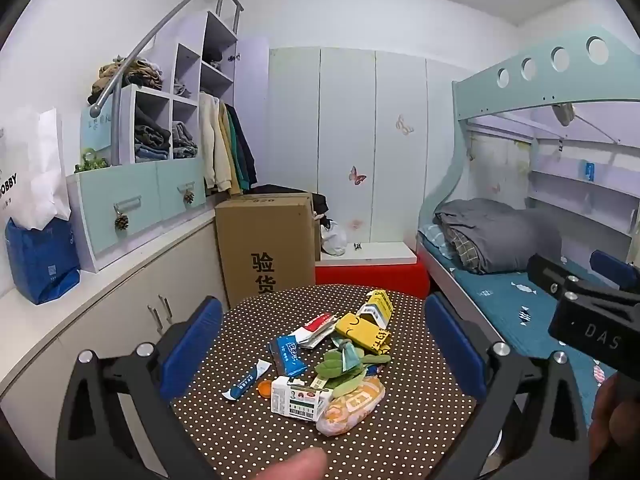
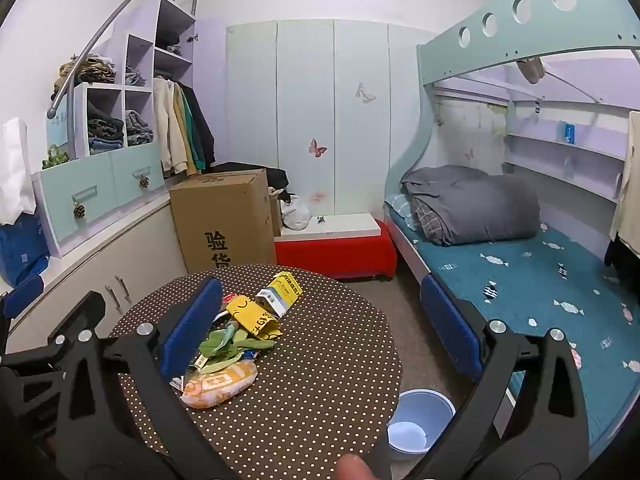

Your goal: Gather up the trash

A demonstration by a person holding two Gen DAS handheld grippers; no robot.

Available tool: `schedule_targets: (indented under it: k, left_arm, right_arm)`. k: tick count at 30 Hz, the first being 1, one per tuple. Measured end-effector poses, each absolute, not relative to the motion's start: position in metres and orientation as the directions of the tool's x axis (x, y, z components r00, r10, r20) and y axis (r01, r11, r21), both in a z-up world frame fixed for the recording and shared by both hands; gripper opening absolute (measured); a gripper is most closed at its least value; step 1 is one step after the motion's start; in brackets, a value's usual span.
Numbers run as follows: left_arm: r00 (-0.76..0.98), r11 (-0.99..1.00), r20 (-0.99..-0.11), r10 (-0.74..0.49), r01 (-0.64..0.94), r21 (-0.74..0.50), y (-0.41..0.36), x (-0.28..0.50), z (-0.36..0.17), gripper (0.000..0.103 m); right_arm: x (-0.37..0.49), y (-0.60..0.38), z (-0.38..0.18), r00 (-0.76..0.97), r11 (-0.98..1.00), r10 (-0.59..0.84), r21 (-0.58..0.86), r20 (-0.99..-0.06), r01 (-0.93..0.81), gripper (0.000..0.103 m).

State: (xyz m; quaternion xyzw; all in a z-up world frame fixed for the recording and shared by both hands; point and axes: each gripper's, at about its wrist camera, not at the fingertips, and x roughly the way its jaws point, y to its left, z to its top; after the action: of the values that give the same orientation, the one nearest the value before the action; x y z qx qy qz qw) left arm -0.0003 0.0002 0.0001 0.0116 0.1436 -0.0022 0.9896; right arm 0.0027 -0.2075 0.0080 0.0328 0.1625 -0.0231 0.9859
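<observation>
A heap of trash lies on the round brown polka-dot table point(image 1: 420, 400). In it are an orange snack bag point(image 1: 352, 404), a white carton point(image 1: 296, 398), a blue wrapper point(image 1: 286, 354), a blue-and-white sachet point(image 1: 246, 380), yellow boxes point(image 1: 366, 330) and green scraps point(image 1: 340, 364). My left gripper point(image 1: 322, 344) is open and empty, held near the heap on the side nearest me. My right gripper point(image 2: 322, 330) is also open and empty, to the right of the heap. Its left finger point(image 2: 192, 328) hides part of the pile. A pale blue bin point(image 2: 420, 420) stands on the floor by the table's right edge.
A tall cardboard box point(image 1: 264, 248) and a red bench point(image 1: 368, 274) stand behind the table. A bunk bed point(image 2: 520, 280) with a grey quilt runs along the right. Low cabinets point(image 1: 120, 312) line the left wall, with a blue bag point(image 1: 40, 260) on top.
</observation>
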Motion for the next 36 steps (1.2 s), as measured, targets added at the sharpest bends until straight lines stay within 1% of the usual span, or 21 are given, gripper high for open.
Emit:
schedule_targets:
  k: [7, 15, 17, 20, 31, 36]
  left_arm:
    - [0.954, 1.000, -0.298, -0.013, 0.016, 0.008, 0.003, 0.002, 0.000, 0.099]
    - [0.955, 1.000, -0.297, -0.013, 0.018, 0.015, 0.005, 0.000, 0.017, 0.099]
    - [0.955, 1.000, -0.295, -0.008, 0.014, 0.016, 0.000, 0.000, 0.003, 0.099]
    - [0.955, 1.000, -0.297, -0.020, 0.023, 0.005, 0.002, 0.002, 0.000, 0.099]
    - [0.959, 0.999, -0.281, -0.017, 0.024, 0.022, 0.000, -0.003, 0.003, 0.099]
    - [0.959, 1.000, -0.283, -0.020, 0.022, 0.007, 0.005, -0.003, 0.006, 0.099]
  right_arm:
    - [0.003, -0.207, 0.008, 0.945, 0.997, -0.039, 0.052, -0.324, 0.059, 0.097]
    - [0.005, -0.208, 0.011, 0.944, 0.996, -0.042, 0.060, -0.327, 0.065, 0.097]
    - [0.005, -0.209, 0.012, 0.944, 0.996, -0.041, 0.062, -0.328, 0.065, 0.097]
    - [0.004, -0.210, 0.010, 0.945, 0.996, -0.040, 0.063, -0.325, 0.063, 0.097]
    - [0.003, -0.207, 0.002, 0.942, 0.997, -0.041, 0.050, -0.332, 0.061, 0.097]
    - [0.004, -0.207, 0.004, 0.942, 0.997, -0.043, 0.047, -0.333, 0.062, 0.097]
